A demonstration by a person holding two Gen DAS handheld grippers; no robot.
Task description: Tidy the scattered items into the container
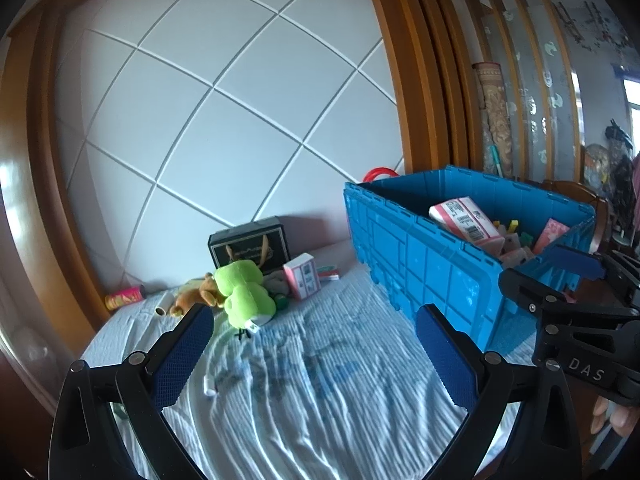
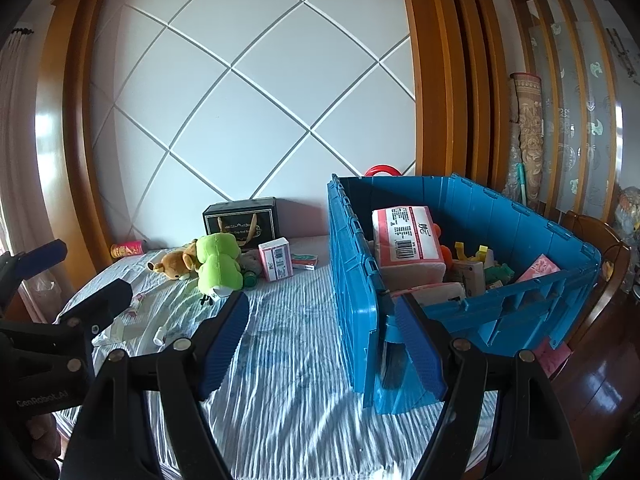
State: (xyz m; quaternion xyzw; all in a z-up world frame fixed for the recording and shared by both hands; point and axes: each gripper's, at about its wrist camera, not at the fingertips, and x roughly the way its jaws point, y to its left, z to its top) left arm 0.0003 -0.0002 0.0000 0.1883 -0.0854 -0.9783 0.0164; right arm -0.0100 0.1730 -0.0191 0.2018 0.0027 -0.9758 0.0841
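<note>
A blue crate (image 1: 424, 264) (image 2: 356, 280) stands on the right of the bed, holding a pink tissue pack (image 2: 406, 238) and several small items. Scattered at the far end lie a green plush frog (image 1: 244, 294) (image 2: 218, 264), a brown plush bear (image 1: 196, 294) (image 2: 176, 266), a small pink box (image 1: 303, 276) (image 2: 276, 259), a flat packet (image 2: 305, 262), a black gift box (image 1: 250, 246) (image 2: 240, 222) and a pink-yellow can (image 1: 125, 297) (image 2: 129, 249). My left gripper (image 1: 316, 344) is open and empty above the bedsheet. My right gripper (image 2: 320, 338) is open and empty beside the crate's near corner.
The bed has a rippled light-blue sheet (image 1: 312, 392). A small white tube (image 2: 159, 335) and wrappers (image 2: 120, 328) lie at its left. A padded white headboard (image 2: 248, 92) with a wooden frame stands behind. A wooden chair (image 2: 600, 248) stands right of the crate. A red ring (image 2: 381, 171) shows behind the crate.
</note>
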